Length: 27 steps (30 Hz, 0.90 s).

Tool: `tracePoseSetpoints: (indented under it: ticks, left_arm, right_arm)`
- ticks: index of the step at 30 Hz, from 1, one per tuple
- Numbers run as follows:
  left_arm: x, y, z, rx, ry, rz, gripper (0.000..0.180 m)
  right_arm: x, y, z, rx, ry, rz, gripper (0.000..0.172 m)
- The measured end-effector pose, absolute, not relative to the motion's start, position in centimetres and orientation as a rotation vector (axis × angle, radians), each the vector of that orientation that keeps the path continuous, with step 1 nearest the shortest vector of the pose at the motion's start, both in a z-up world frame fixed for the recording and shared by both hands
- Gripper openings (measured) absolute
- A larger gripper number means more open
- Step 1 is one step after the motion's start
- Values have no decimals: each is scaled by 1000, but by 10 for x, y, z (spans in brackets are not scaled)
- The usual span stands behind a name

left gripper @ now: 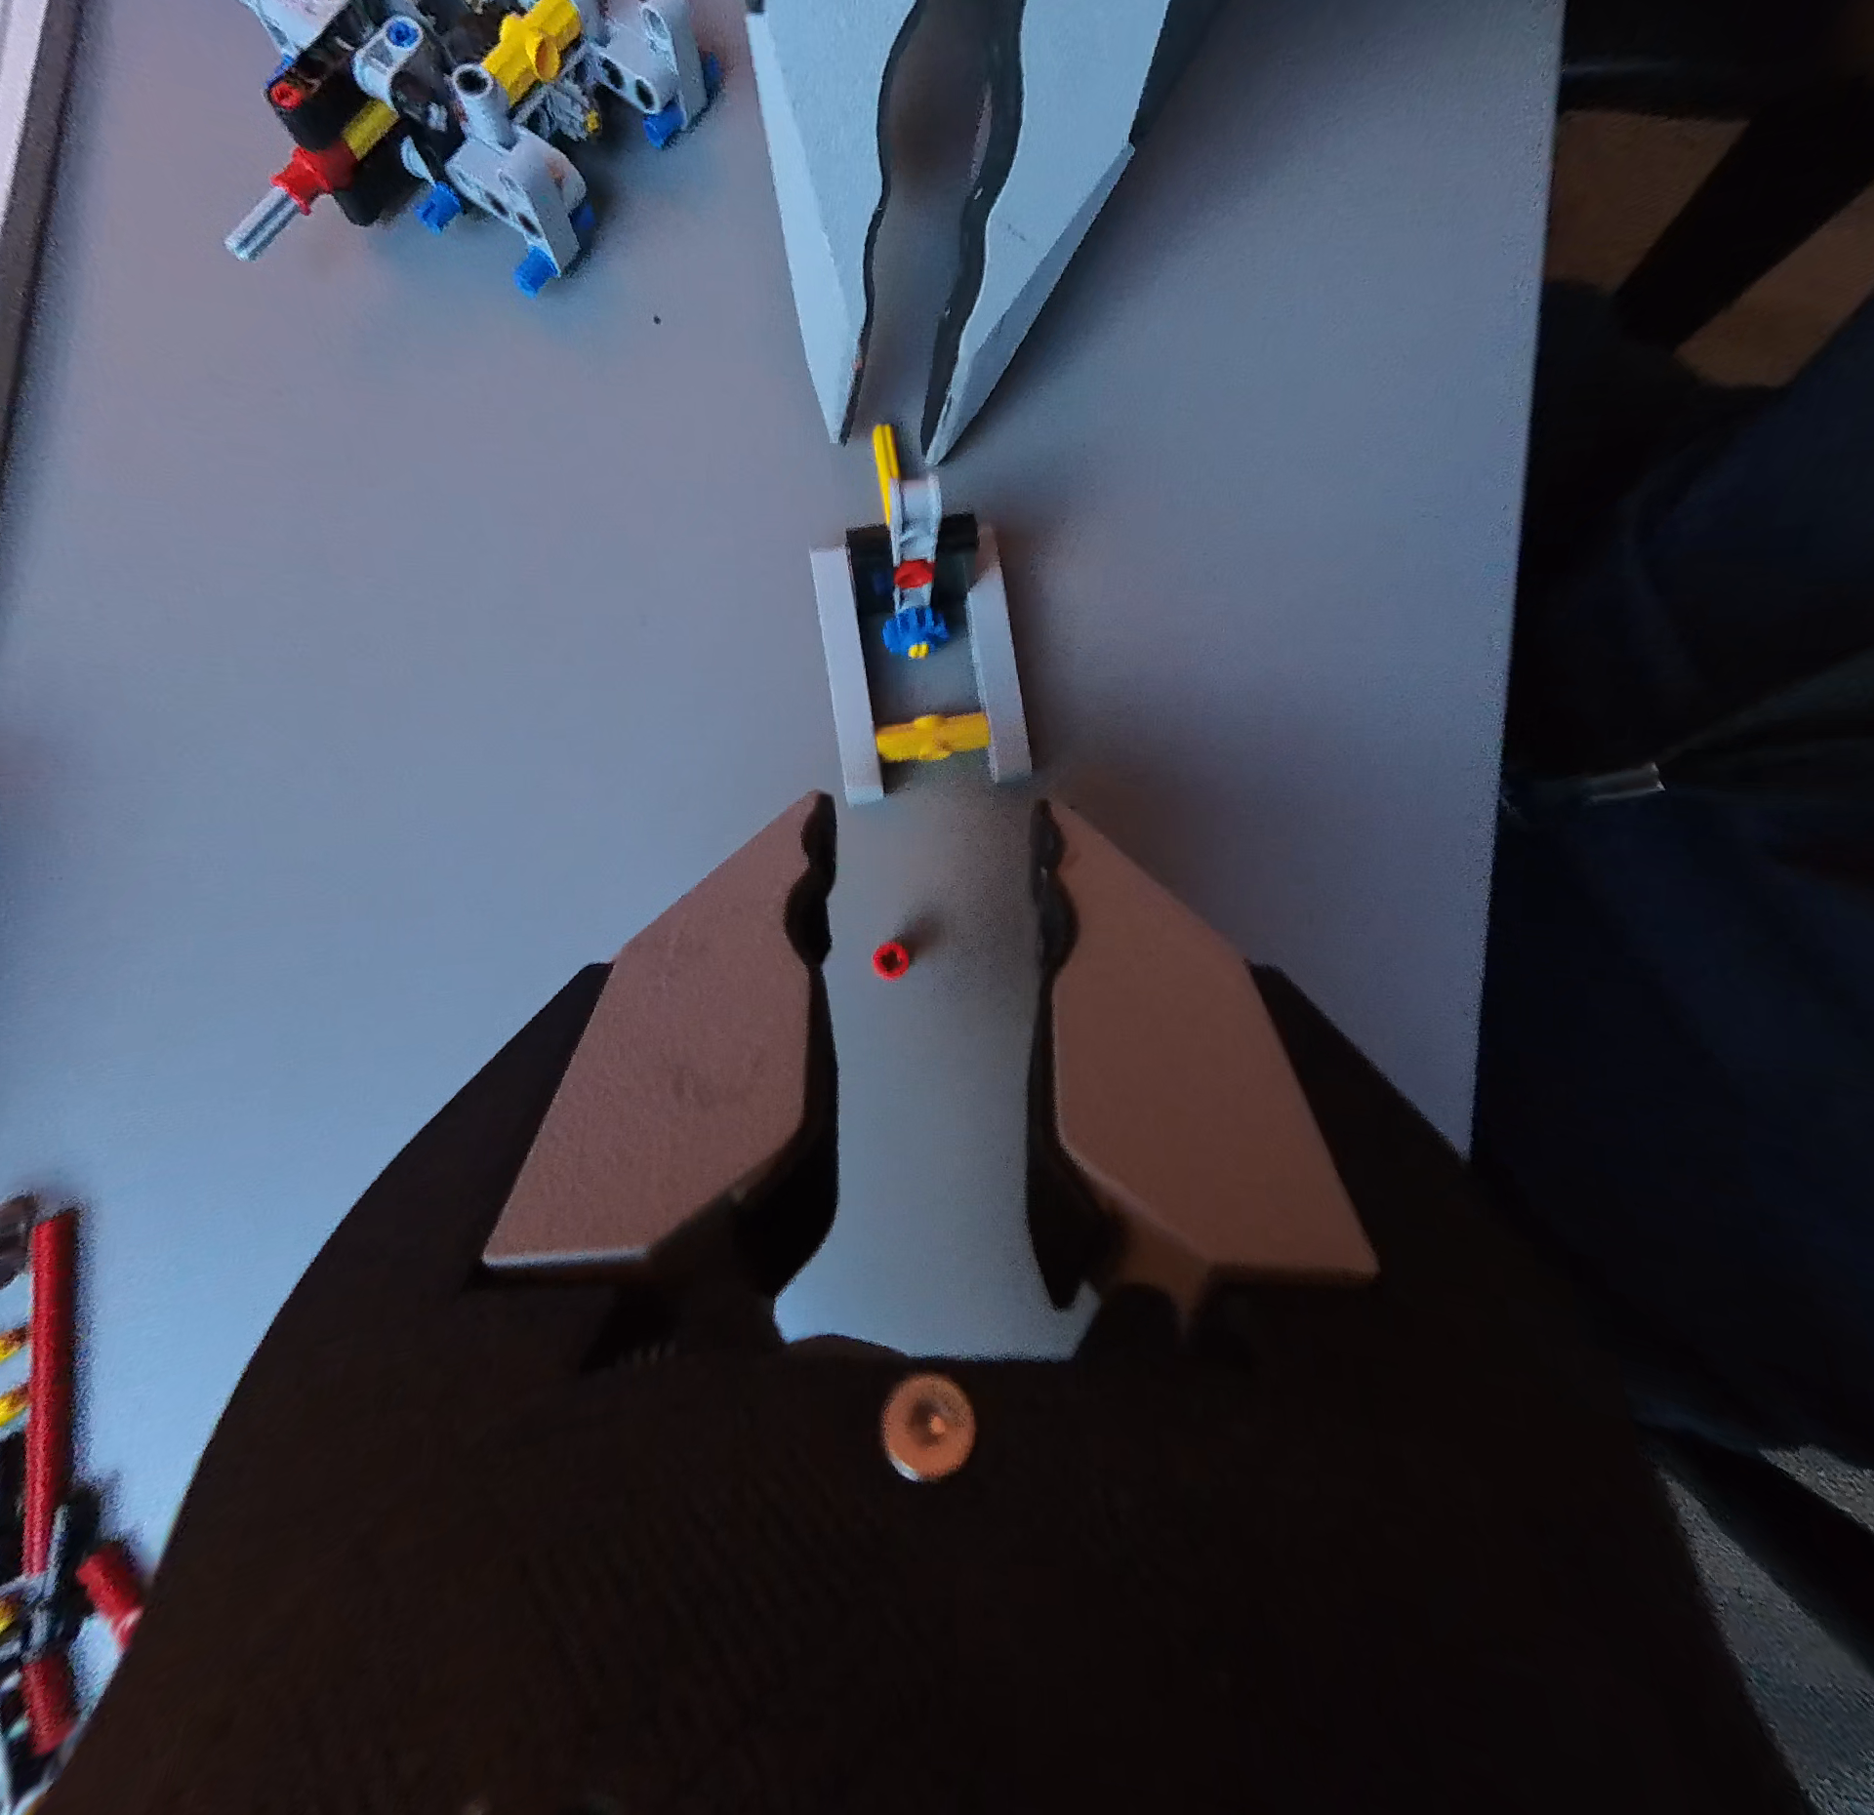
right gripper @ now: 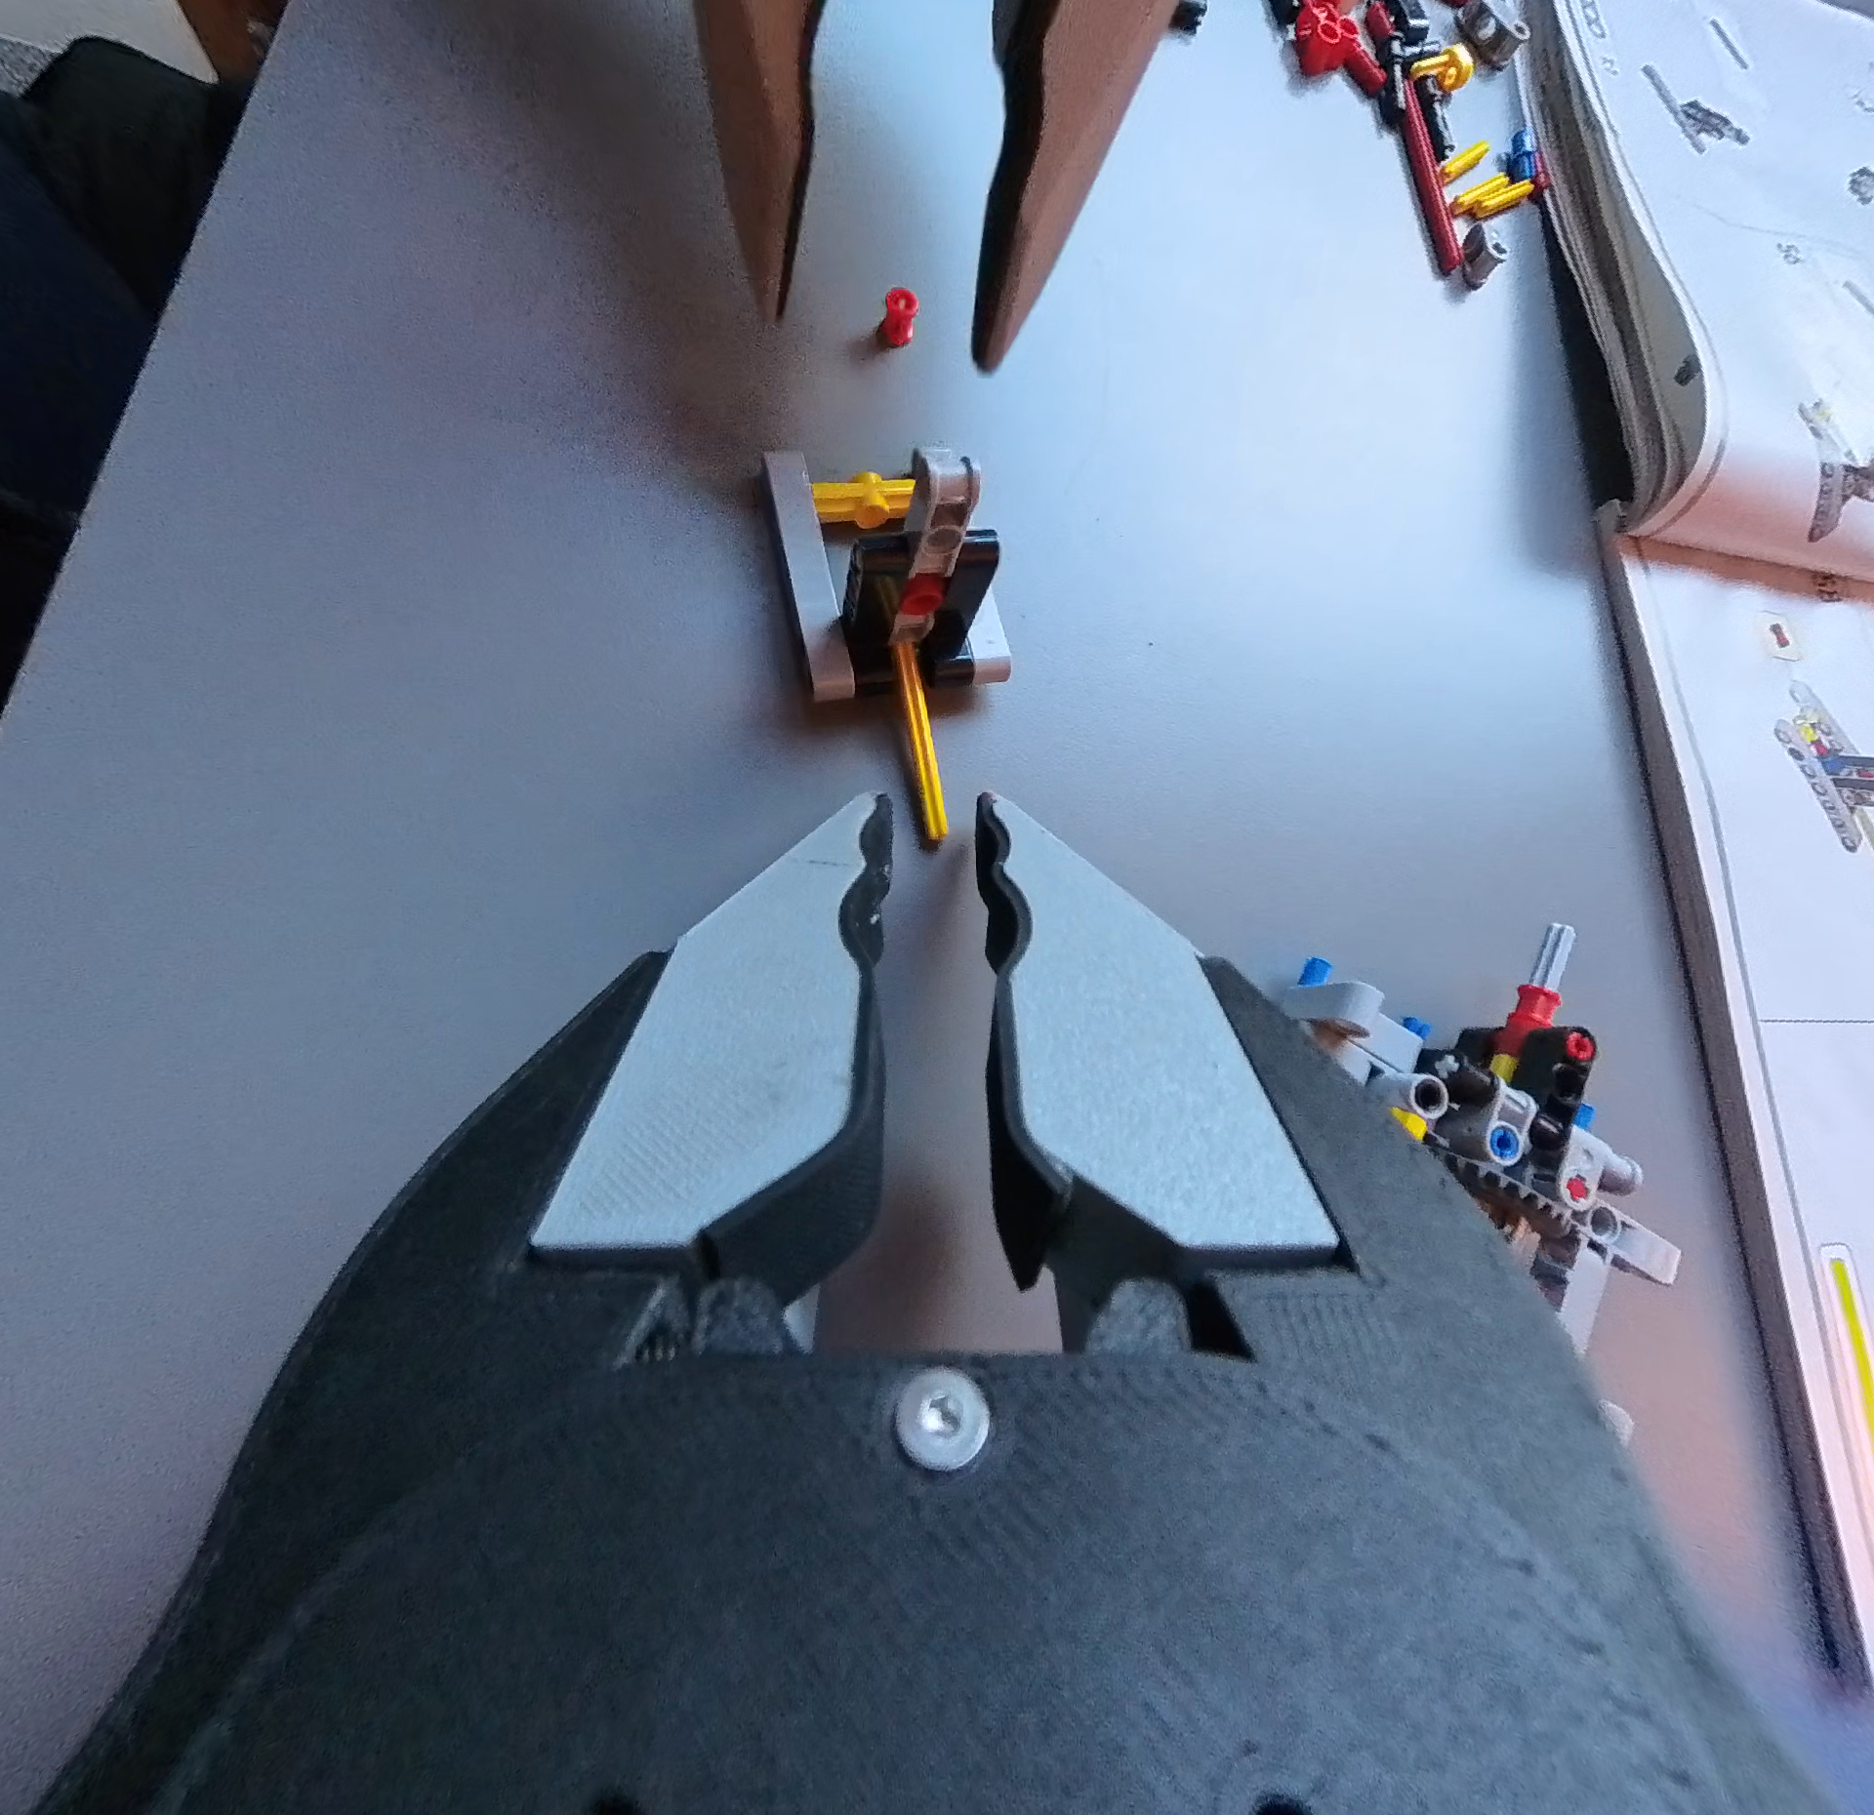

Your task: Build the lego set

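Red bush: small red plastic cylinder point(left gripper: 890, 959) lying near tabletop's point(left gripper: 406, 651) side edge, light, rigid, rolls; pinch its sides.
Left gripper point(left gripper: 933, 823): wide open, straddling it untouched.
Right gripper point(right gripper: 933, 821): slightly parted, empty, beside yellow plastic axle point(right gripper: 918, 753).

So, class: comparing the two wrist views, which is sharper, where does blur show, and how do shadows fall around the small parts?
Left wrist view: soft throughout, dim and bluish; the red bush between the open left gripper casts a faint smudged shadow. Right wrist view: crisper and brighter; the yellow axle is sharp, with a soft shadow beneath the open right gripper; edges bend with wide-angle distortion.
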State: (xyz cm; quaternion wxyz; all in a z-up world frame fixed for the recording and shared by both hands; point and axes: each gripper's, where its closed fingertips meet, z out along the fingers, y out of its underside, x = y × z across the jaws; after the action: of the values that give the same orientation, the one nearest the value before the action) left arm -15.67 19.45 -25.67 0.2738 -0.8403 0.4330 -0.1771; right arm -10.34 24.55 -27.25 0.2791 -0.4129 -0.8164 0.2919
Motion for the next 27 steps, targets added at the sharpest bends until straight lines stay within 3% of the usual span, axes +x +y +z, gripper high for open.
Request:
tracePoseSetpoints:
  ticks: [6,11,27]
  left_arm:
    - [-140,206,-266,-2287,1152,-490,46]
    - [-137,210,-275,-2288,1226,-402,40]
    - [-133,214,-275,-2250,1297,-411,40]
  right_arm:
    - [-104,245,-273,-1149,-2200,847,10]
    - [-105,241,-274,-1140,-2223,870,1]
    - [-106,235,-274,-1178,-2234,914,1]
